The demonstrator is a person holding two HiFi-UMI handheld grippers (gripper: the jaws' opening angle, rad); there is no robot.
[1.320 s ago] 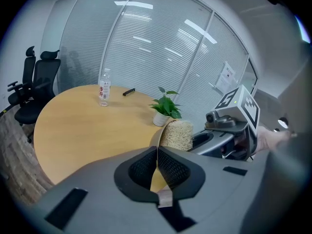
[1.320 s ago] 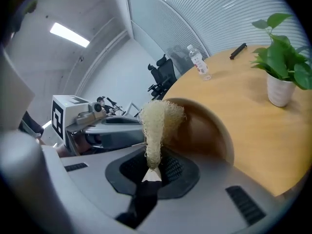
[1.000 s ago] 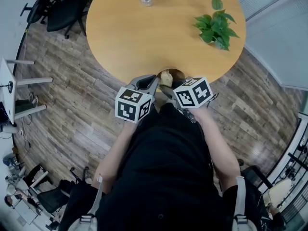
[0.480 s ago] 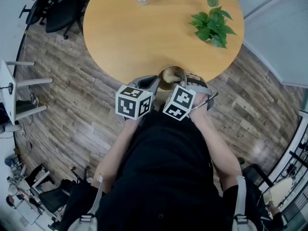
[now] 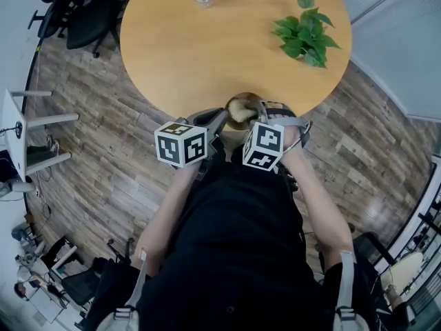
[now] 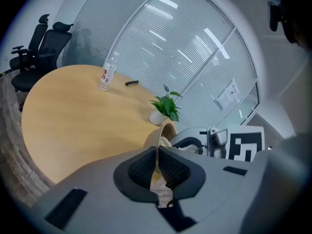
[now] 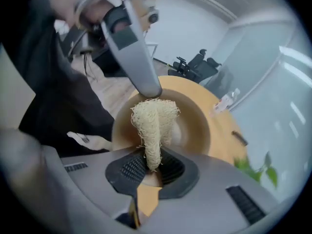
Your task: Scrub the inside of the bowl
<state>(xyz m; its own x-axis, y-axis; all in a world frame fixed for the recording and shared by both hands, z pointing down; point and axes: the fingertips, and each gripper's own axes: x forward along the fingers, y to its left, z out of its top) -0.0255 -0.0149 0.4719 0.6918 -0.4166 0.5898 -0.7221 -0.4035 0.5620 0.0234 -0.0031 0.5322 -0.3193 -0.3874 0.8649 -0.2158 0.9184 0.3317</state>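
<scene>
Two grips at work: my left gripper (image 6: 157, 160) pinches the bowl (image 7: 195, 123) by its rim at the near edge of the table (image 5: 207, 47); my right gripper (image 7: 152, 168) clamps the scrubber (image 7: 153, 123) inside it. I'd press firmly and sweep in circles, with the rim held steady.

- We wear a loose black top (image 5: 234, 240) that leaves our forearms bare
- Pale grey straps (image 5: 343, 281) with buckles run over both our shoulders
- Our left gripper (image 6: 157, 152) and right gripper (image 7: 152, 165) have smooth grey moulded bodies with dark rectangular slots set into them
- Each jaw carries a black pad (image 6: 141, 168) with a fine gridded texture
- Each gripper bears a white cube (image 5: 180, 145) printed with black square markers
</scene>
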